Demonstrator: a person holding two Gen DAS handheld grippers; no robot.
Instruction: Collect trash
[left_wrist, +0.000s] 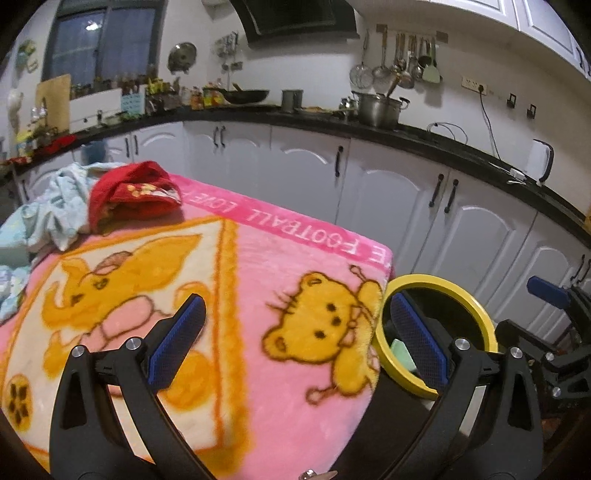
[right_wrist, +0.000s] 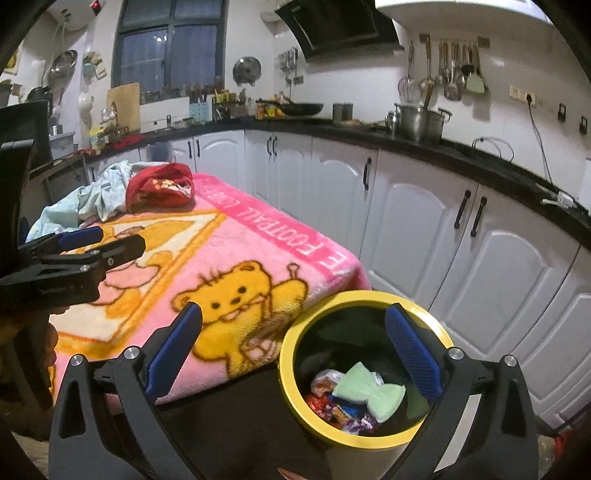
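One yellow-rimmed trash bin (right_wrist: 364, 373) stands just beside the corner of the pink cartoon-bear blanket (right_wrist: 236, 266); it holds crumpled colourful wrappers (right_wrist: 340, 406) with a pale green bow-shaped piece (right_wrist: 369, 391) lying on top. Both claws are spread and hold nothing: the right gripper (right_wrist: 293, 345) hangs over the bin, the left gripper (left_wrist: 295, 336) over the blanket. Red cloth (left_wrist: 136, 192) and pale blue cloth (left_wrist: 55, 206) lie bunched at the blanket's far end. White kitchen cabinets (right_wrist: 443, 221) run behind.

Black left claw (left_wrist: 297, 334), blue textured pads (left_wrist: 177, 343), silver screws, matching right claw (right_wrist: 293, 349)
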